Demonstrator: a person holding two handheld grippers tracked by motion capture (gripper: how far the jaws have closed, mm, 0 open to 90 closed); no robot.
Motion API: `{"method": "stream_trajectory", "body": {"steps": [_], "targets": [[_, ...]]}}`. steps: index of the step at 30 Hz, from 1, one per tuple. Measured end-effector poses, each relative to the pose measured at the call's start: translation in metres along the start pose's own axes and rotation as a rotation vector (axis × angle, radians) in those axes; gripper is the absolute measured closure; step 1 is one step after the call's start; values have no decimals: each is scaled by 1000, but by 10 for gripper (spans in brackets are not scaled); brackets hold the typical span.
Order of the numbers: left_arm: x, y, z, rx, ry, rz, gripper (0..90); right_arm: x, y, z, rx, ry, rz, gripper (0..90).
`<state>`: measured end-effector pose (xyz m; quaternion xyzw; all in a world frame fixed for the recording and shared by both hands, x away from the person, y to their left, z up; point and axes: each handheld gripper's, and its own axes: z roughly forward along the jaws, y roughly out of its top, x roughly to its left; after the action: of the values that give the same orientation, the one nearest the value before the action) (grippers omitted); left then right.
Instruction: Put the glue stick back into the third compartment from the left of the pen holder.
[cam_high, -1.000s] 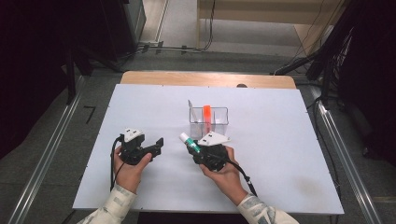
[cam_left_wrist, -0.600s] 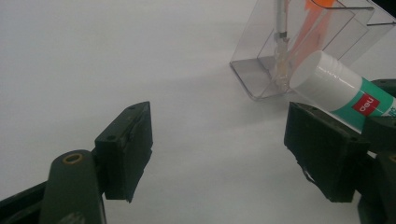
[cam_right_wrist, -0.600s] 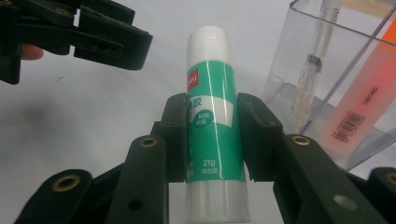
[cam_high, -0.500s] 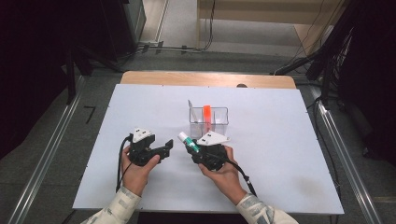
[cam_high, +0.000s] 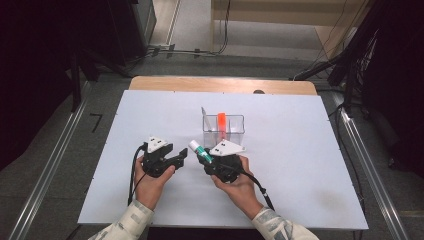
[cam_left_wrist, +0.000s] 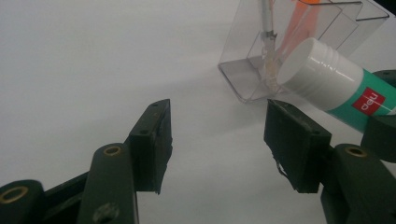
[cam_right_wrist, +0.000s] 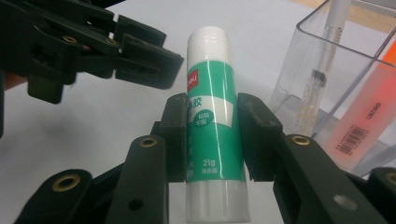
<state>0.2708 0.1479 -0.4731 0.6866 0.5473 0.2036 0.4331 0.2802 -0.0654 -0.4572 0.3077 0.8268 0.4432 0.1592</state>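
Item: green-and-white cylindrical glue stick (cam_right_wrist: 212, 116), clamped at mid-body in my right gripper (cam_high: 210, 162), white cap end pointing at my left gripper (cam_high: 176, 159). Location: above the white table (cam_high: 300, 165), just in front of the clear plastic pen holder (cam_high: 231, 129). Left jaws just been closing, part-open, nothing between them. Step: uncapping, I judged. Next: left pads squarely onto the cap.
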Motion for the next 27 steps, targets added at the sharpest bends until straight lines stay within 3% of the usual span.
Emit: {"method": "stream_trajectory", "body": {"steps": [27], "targets": [[-3, 1, 2, -27, -5, 6, 455, 3, -1, 2, 0, 21, -10, 634]]}}
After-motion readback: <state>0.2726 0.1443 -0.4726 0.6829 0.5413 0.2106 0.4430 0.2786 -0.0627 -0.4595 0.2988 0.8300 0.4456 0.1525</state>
